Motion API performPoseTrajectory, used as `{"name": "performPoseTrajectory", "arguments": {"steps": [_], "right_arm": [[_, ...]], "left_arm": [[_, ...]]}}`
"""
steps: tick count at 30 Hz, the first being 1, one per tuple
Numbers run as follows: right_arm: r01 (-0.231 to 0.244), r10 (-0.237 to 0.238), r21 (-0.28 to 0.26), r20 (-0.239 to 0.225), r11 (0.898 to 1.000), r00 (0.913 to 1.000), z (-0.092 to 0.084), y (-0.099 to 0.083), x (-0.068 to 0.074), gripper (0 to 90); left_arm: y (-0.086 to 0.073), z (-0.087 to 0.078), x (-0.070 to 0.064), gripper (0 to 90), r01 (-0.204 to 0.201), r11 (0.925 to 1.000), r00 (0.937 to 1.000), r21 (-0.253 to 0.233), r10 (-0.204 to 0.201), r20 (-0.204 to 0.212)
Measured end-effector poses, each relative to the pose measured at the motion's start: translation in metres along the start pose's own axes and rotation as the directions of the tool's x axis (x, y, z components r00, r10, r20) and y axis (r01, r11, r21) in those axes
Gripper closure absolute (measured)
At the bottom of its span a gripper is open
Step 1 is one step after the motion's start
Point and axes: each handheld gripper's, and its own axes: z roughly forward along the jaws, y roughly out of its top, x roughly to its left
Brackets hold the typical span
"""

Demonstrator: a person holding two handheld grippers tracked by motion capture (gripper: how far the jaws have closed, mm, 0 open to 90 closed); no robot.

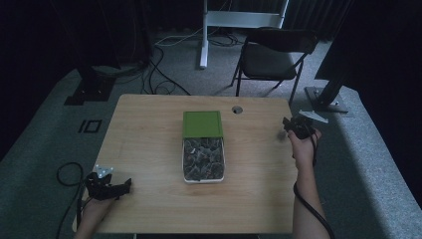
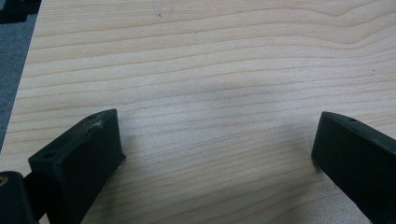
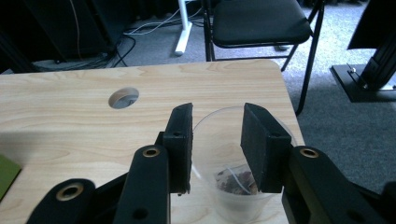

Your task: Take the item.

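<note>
A clear plastic cup [image 3: 243, 200] stands near the table's right edge with a small tea bag [image 3: 233, 179] at its bottom. My right gripper [image 3: 217, 140] hovers over the cup's mouth, jaws a little apart and pressing on nothing; in the high view the right gripper [image 1: 294, 127] sits at the table's right side. At the front left corner, my left gripper [image 1: 108, 187] rests low over bare wood. In its own view the left gripper [image 2: 215, 126] stands wide open with nothing between the jaws. A green-lidded box [image 1: 202, 123] lies mid-table, its white tray [image 1: 203, 180] holding several dark packets.
The wooden table [image 1: 149, 149] has a round cable hole [image 1: 237, 109] behind the box. A black folding chair [image 1: 271, 59] and a white stand leg [image 1: 203, 35] are on the carpet beyond the far edge. Cables trail on the floor at left.
</note>
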Motion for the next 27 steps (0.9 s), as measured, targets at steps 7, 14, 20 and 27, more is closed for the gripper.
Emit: {"name": "performPoseTrajectory", "arguments": {"steps": [7,14,20,27], "right_arm": [[0.031,-0.031,-0.013,-0.032,0.999,0.9990,-0.008,-0.001,0.007,63.0],[0.057,-0.059,-0.031,-0.070,0.998,0.9958,-0.020,-0.003,0.015,61.8],[0.081,-0.083,-0.033,-0.092,0.996,0.9923,-0.028,-0.010,0.019,61.1],[0.111,-0.116,-0.048,-0.104,0.993,0.9878,-0.040,-0.020,0.023,59.8]], "left_arm": [[0.000,0.000,0.000,2.3,0.000,1.0000,1.0000,0.000,0.000,0.000],[0.000,0.000,0.000,2.3,0.000,1.0000,1.0000,0.000,0.000,0.000],[0.000,0.000,0.000,2.3,0.000,1.0000,1.0000,0.000,0.000,0.000],[0.000,0.000,0.000,2.3,0.000,1.0000,1.0000,0.000,0.000,0.000]]}}
